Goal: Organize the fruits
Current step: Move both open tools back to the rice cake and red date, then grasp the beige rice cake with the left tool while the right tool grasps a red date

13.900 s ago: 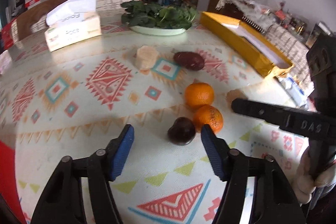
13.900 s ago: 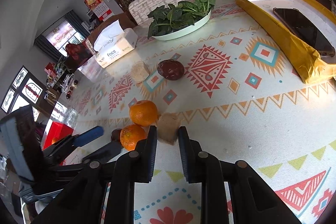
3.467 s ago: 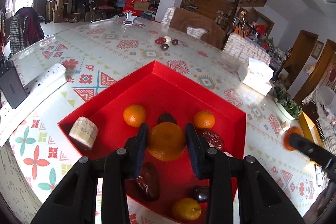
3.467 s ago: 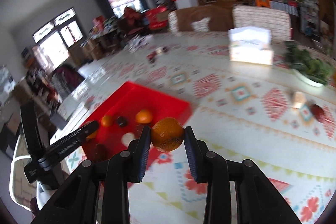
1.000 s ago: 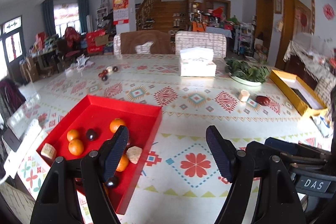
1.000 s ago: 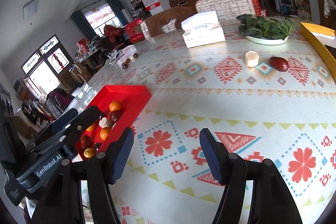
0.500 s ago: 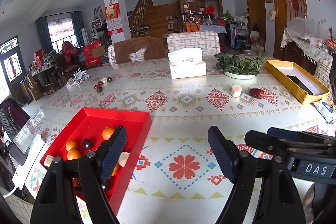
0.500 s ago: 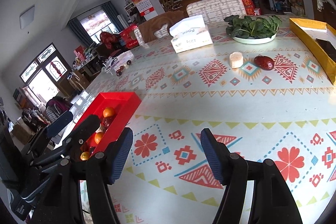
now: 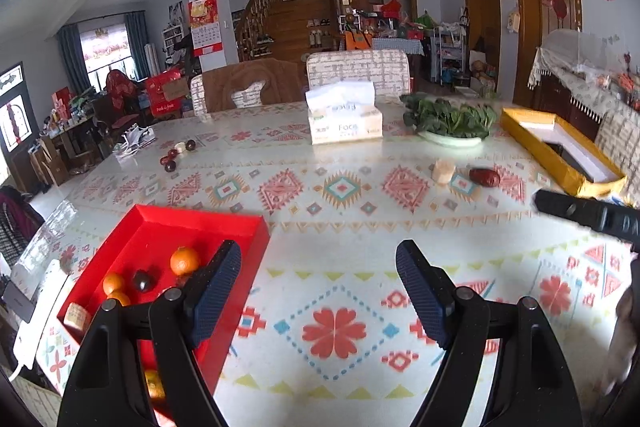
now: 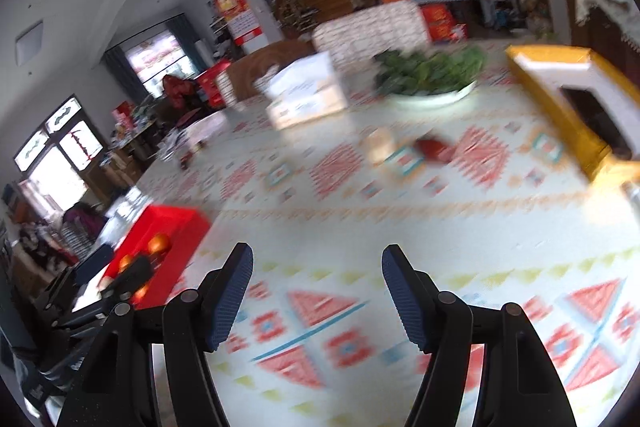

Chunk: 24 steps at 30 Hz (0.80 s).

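Left gripper (image 9: 318, 291): my jaws stand wide apart and hold nothing; seconds ago they were closed on an orange over the red tray (image 9: 244, 223). Right gripper (image 10: 316, 285): likewise spread and empty, its orange also delivered. Both loads now lie in the tray, where I count several oranges (image 9: 185, 260) and a dark round fruit (image 9: 141, 280) among the pieces (the rest sit partly behind my left finger).

Beyond the fingers: patterned tablecloth (image 9: 340, 331), bare of fruit directly ahead. Two pieces remain far across the table, a pale chunk (image 9: 443, 170) and a dark red date (image 9: 484, 177), lying just beside each other near the plate of greens (image 9: 448, 123) and the tissue box (image 9: 345, 123). A further small cluster of fruit (image 9: 176, 153) lies at the far left.

Right view is blurred, so I judge that hand to be swinging toward the pale chunk and date. Reading: this delivery is complete, a next fetch is under way; the task is well along, not finished.
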Tool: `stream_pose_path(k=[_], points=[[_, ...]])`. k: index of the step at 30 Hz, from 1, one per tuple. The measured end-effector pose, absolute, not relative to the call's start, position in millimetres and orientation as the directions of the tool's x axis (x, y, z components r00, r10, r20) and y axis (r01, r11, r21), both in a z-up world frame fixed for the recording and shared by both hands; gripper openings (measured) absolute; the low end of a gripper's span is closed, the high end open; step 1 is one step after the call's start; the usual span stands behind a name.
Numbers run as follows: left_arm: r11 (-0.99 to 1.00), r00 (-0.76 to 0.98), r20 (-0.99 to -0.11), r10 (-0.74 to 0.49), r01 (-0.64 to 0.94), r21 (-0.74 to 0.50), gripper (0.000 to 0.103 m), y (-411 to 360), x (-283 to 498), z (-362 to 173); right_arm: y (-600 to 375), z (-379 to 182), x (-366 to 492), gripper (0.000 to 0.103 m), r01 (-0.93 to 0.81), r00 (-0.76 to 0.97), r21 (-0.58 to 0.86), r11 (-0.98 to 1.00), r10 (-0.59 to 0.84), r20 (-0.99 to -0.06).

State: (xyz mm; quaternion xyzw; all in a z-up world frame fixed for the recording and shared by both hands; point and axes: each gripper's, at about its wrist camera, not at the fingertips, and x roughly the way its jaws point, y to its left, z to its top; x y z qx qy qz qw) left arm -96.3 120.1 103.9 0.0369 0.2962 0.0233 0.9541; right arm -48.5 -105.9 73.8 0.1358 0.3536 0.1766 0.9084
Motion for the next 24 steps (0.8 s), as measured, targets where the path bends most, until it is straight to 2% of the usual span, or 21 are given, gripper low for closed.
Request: stream_pose_path(k=[5,9,14,18,24], points=[[0.996,0.810,-0.581,-0.079,0.033,-0.089,0.080,132.2,-57.3,123.1,-168.7,87.8,-11.9,0.072,-0.086,0.735,0.333,0.939,0.285,-0.615],[0.987,0.784,-0.603,-0.148,0.077,-0.143,0.080,123.8,-17.1,120.9,-193.4,80.9,15.9,0.072,-0.028,0.723,0.325,0.945,0.244,-0.646],[0.968,0.712,-0.661,-0.236,0.116,-0.222,0.080,106.9,37.8,98.9,-177.5,56.4,58.3,0.072,-0.067,0.669,0.281,0.957,0.253,-0.699],[0.953,0.692,-0.666,-0.277,0.113,-0.280,0.080,104.5,64.0,89.9,-160.9,36.8,87.6,0.070,-0.100,0.642,0.247,0.964,0.252,-0.724],[0.927,0.640,-0.688,-0.342,0.109,-0.359,0.080,98.2,99.2,69.9,-146.2,14.9,118.1,0.059,-0.143,0.592,0.273,0.951,0.303,-0.747]])
